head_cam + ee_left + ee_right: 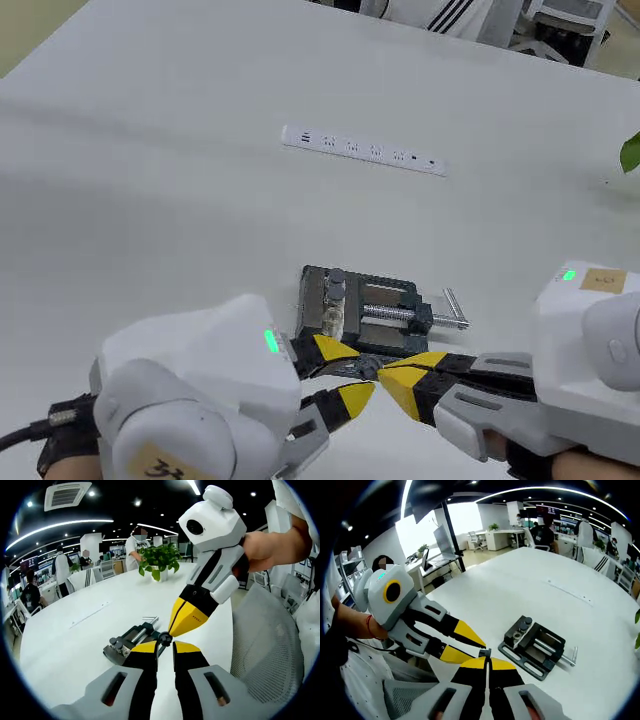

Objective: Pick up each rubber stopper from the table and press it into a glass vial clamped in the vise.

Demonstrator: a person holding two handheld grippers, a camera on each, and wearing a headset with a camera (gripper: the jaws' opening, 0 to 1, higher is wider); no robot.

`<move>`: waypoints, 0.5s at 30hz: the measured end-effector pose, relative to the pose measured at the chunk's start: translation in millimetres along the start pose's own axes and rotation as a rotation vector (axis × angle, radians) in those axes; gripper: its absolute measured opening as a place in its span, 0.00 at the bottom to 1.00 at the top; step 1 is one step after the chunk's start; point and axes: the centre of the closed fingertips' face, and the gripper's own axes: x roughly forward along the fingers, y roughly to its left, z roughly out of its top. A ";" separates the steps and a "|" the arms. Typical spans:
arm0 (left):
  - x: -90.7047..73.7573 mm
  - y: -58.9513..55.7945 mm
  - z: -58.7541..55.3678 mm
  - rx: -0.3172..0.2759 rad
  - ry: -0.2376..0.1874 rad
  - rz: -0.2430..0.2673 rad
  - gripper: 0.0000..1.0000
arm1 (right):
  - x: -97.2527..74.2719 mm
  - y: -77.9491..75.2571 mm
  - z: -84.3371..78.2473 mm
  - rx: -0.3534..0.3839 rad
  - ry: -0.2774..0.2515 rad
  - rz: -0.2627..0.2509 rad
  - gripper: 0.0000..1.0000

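Observation:
A small dark rubber stopper [368, 370] [165, 639] [485, 653] hangs above the table's near edge. My right gripper [384, 375] [486, 660] is shut on it at its yellow tips. My left gripper [362, 371] [165, 649] faces it from the left, open, with a tip on either side of the stopper. Just beyond stands the dark vise [385, 318] [135, 636] [540, 650]. It clamps a glass vial [329, 320] at its left end, and a grey stopper [337, 281] [524, 624] sits on top there.
A white power strip [362, 150] lies further back on the white table [150, 200]. A green plant [157, 560] stands at the table's right edge. A mesh chair [265, 640] is beside me, and people stand at desks in the background.

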 end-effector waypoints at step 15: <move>-0.8 -0.7 2.1 -0.007 -0.007 0.001 0.05 | -0.3 0.7 0.1 0.020 -0.004 0.002 0.00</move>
